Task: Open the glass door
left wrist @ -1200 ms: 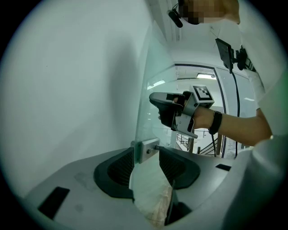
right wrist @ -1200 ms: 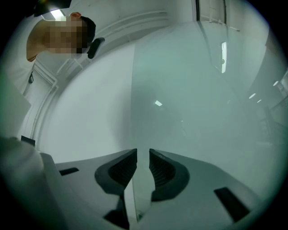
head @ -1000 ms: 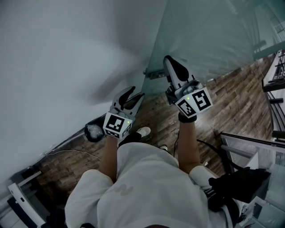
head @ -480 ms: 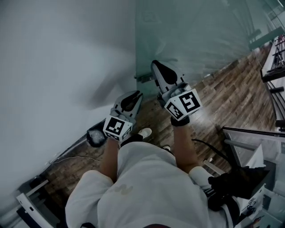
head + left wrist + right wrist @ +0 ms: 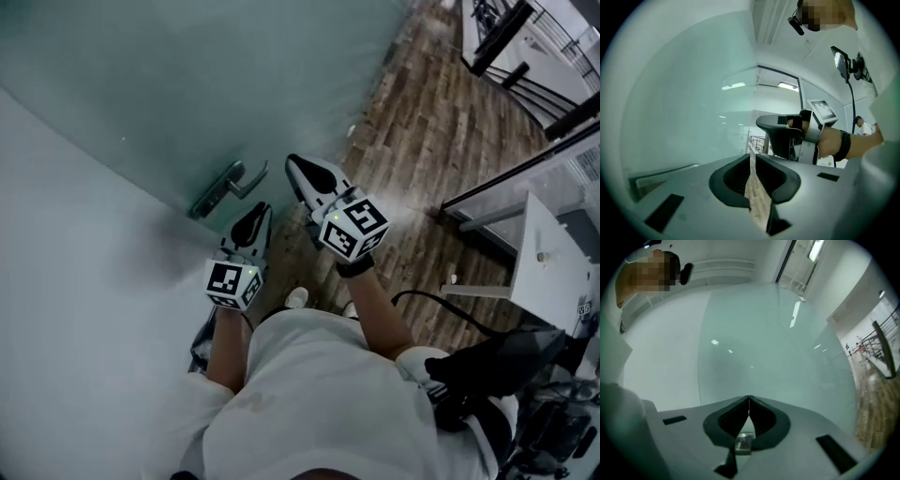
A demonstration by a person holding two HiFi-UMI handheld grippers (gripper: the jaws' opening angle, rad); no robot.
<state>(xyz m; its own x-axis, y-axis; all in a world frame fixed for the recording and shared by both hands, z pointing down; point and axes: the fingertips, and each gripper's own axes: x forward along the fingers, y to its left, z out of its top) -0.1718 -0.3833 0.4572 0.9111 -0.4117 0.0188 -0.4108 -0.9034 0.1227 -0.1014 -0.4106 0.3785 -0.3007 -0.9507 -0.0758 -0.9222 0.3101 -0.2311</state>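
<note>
The frosted glass door fills the upper left of the head view, with its metal lever handle at the door's edge. My left gripper points at the door just below the handle, apart from it. Its jaws are closing to a thin slit with nothing between them. My right gripper is a little to the right of the lever's tip, also apart from it. It is shut and empty, tips meeting in front of the glass. The left gripper view shows the right gripper beside it.
A white wall adjoins the door on the left. Wood floor runs to the right, with a white table, a black bag, a cable and black railings beyond.
Both grippers have moved up along the door to the lever handle, which has come into view. The left jaws have narrowed from wide open to a thin slit.
</note>
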